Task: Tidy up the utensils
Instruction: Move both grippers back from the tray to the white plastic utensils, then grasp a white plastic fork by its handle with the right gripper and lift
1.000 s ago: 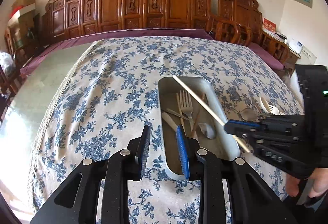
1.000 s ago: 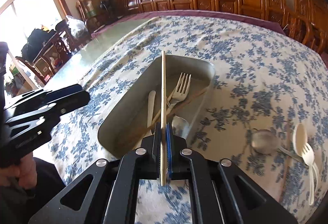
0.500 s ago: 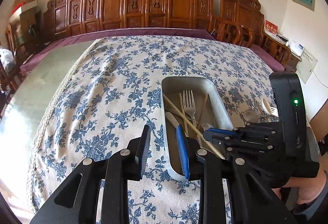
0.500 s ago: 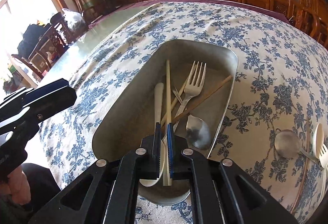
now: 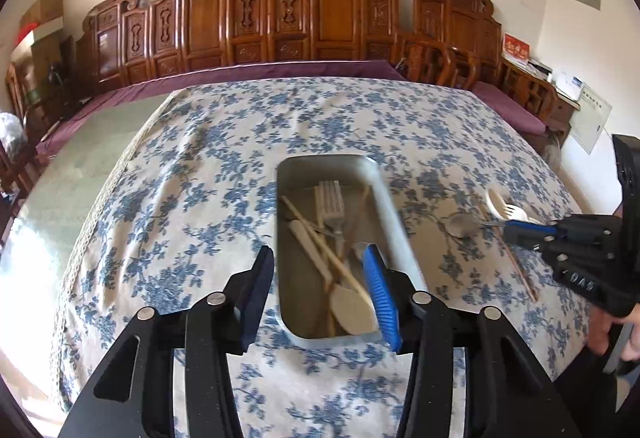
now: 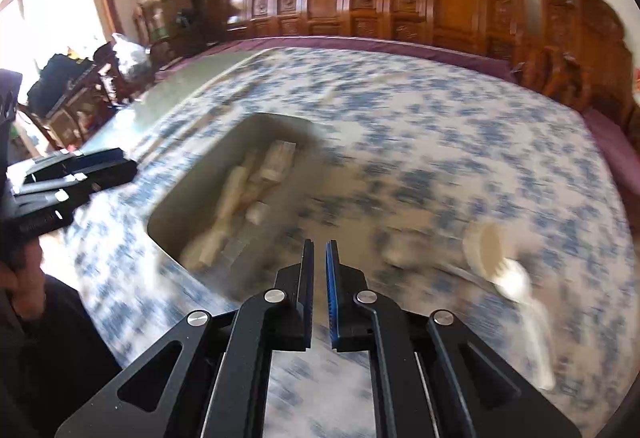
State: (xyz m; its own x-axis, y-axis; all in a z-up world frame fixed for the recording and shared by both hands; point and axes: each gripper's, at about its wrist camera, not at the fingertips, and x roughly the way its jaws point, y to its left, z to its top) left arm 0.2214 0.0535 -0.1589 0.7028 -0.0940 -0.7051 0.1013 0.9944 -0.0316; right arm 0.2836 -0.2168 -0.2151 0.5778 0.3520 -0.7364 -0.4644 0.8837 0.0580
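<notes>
A long metal tray (image 5: pixel 394 222) lies on the flowered cloth and holds a fork (image 5: pixel 333 197), chopsticks (image 5: pixel 320 242), a pale spoon (image 5: pixel 352 308) and other utensils. My left gripper (image 5: pixel 320 278) is open and empty over the tray's near end. My right gripper (image 6: pixel 319 258) is empty, its jaws a narrow gap apart, to the right of the tray (image 6: pixel 192 197); it shows in the left wrist view (image 5: pixel 520 234) too. On the cloth to the right lie a metal spoon (image 5: pixel 460 224), pale plastic utensils (image 5: pixel 504 207) and a chopstick (image 5: pixel 520 274). The right wrist view is motion-blurred.
Carved wooden chairs (image 5: pixel 280 17) line the far side of the table. A bare green strip of table (image 5: pixel 80 165) lies left of the cloth. A person's hand (image 5: pixel 612 330) holds the right gripper at the table's right edge.
The right gripper has let go of the pale chopstick, which now lies in the tray. It has drawn back to the right, toward the loose utensils. The left gripper has stayed put.
</notes>
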